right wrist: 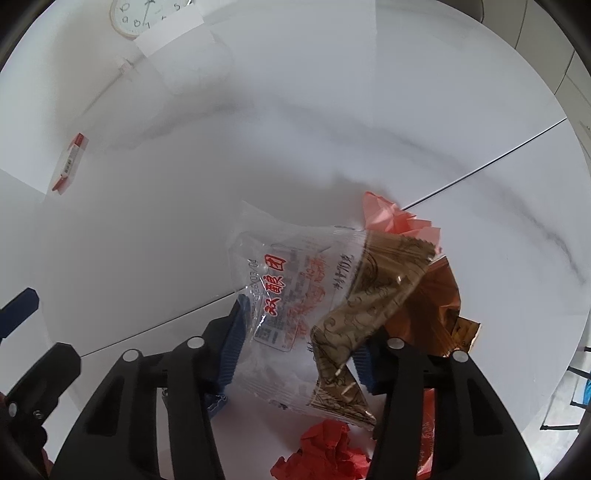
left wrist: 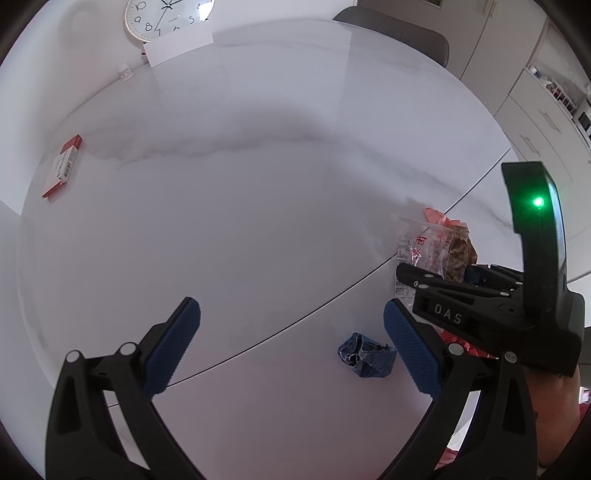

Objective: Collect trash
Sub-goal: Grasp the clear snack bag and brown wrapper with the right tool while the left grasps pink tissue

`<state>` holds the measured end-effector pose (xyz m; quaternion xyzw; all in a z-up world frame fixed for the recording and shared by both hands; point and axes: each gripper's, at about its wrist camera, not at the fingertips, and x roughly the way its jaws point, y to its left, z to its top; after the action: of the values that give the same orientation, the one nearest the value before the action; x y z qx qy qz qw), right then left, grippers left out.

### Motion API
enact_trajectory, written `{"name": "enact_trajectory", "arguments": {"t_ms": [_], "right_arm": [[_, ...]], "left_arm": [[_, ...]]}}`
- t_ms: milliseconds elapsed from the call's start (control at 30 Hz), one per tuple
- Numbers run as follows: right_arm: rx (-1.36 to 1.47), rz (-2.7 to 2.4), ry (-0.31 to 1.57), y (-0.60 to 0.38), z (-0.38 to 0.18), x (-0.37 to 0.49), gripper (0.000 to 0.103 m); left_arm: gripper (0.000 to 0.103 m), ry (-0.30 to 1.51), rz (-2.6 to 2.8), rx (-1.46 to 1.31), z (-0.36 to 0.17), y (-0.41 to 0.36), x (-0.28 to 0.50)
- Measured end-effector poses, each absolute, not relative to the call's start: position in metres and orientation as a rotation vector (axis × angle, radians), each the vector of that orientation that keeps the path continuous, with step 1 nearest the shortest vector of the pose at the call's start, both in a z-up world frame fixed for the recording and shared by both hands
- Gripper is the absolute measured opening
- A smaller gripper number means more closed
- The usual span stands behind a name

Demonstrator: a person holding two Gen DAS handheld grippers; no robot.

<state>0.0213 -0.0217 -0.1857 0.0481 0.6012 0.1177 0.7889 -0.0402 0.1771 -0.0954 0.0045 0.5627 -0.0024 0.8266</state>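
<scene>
My right gripper [right wrist: 295,339] is shut on a bundle of wrappers: a clear snack bag with red print [right wrist: 284,288], a brown-gold wrapper [right wrist: 384,291] and pink paper [right wrist: 395,218]. The bundle also shows in the left wrist view [left wrist: 432,251], held above the white marble table [left wrist: 240,203]. My left gripper [left wrist: 291,332] is open and empty over the table. A crumpled blue wrapper [left wrist: 365,356] lies on the table just inside its right finger [left wrist: 410,347]. Crumpled red paper [right wrist: 325,450] lies below the right gripper.
A red and white box [left wrist: 62,166] lies at the table's far left, also in the right wrist view [right wrist: 68,162]. A clock [left wrist: 166,14] and a white card [left wrist: 177,46] stand at the back. A grey chair [left wrist: 399,29] is behind the table; cabinets [left wrist: 535,110] are right.
</scene>
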Motion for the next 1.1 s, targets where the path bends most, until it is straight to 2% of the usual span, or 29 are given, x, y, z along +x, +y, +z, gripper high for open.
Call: {"name": "enact_trajectory", "arguments": {"t_ms": [267,500,667,867,933,967,1033,1067,1100], "right_arm": [[0.208,0.272,1.150,-0.099,-0.125,0.007,0.049],[0.209,0.072,1.055,-0.202,-0.087,-0.029,0.049],[0.251,-0.015,1.055,-0.257,-0.089,-0.056,0.049],[0.273,-0.013,1.078,-0.290,-0.098,-0.072,0.049],[0.271,-0.002,1.084,-0.296,-0.100,-0.073,0.049],[0.270,0.005,1.088,-0.295,-0.102,-0.070,0.049],[0.270,0.016,1.091,-0.300,-0.103,-0.072,0.049],[0.271,0.021,1.093,-0.303,-0.103,-0.073,0.049],[0.272,0.029,1.094,-0.306,-0.104,-0.073,0.049]], "left_arm": [[0.095,1.189,-0.101,0.022,-0.087,0.145,-0.030],[0.095,1.255,-0.240,-0.015,-0.095,0.074,-0.003],[0.095,1.376,-0.190,-0.151,-0.126,0.028,0.026],[0.094,1.368,-0.049,-0.137,-0.151,0.001,0.043],[0.081,1.372,-0.016,-0.156,-0.158,0.001,0.048],[0.078,1.389,-0.001,-0.176,-0.164,0.000,0.052],[0.063,1.420,0.029,-0.222,-0.174,0.002,0.056],[0.060,1.390,0.042,-0.224,-0.172,0.001,0.056],[0.050,1.378,0.043,-0.225,-0.171,-0.001,0.055]]}}
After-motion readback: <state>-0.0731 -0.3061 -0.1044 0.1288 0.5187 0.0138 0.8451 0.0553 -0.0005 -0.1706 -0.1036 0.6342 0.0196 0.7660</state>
